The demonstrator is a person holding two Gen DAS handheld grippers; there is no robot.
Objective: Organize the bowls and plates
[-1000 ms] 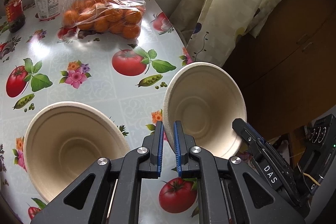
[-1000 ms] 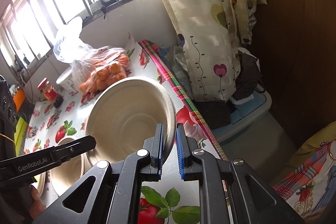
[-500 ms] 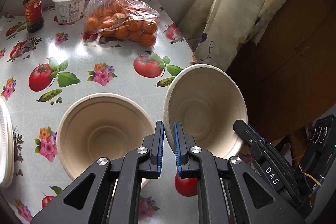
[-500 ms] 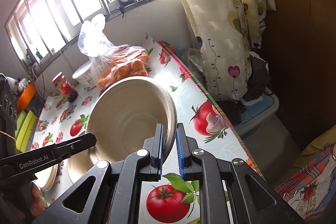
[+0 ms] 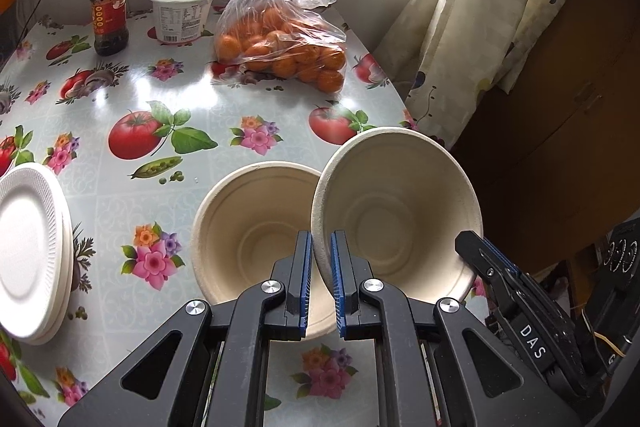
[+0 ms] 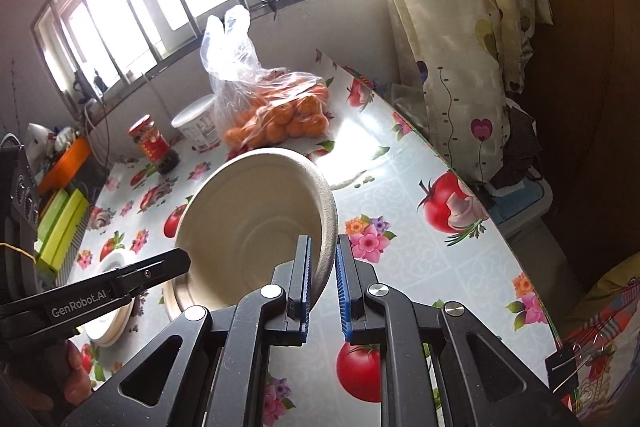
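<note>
Floral tablecloth point(image 5: 132, 75) bears a resting bowl point(image 5: 248, 227), over which a tilted bowl point(image 5: 400, 211) is gripped by left gripper point(image 5: 320, 263) and right gripper point(image 6: 323, 263); nesting judged next.

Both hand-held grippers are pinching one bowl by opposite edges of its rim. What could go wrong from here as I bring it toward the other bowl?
1. The held bowl is gripped only at its thin rim by the left hand-held gripper and the right hand-held gripper; if they pull unevenly, the rim could buckle or slip free.
2. It hangs tilted, near the table edge; a slip might send it off the table.
3. Coming down off-centre, it could shove the light bowl on the table instead of nesting.
</note>
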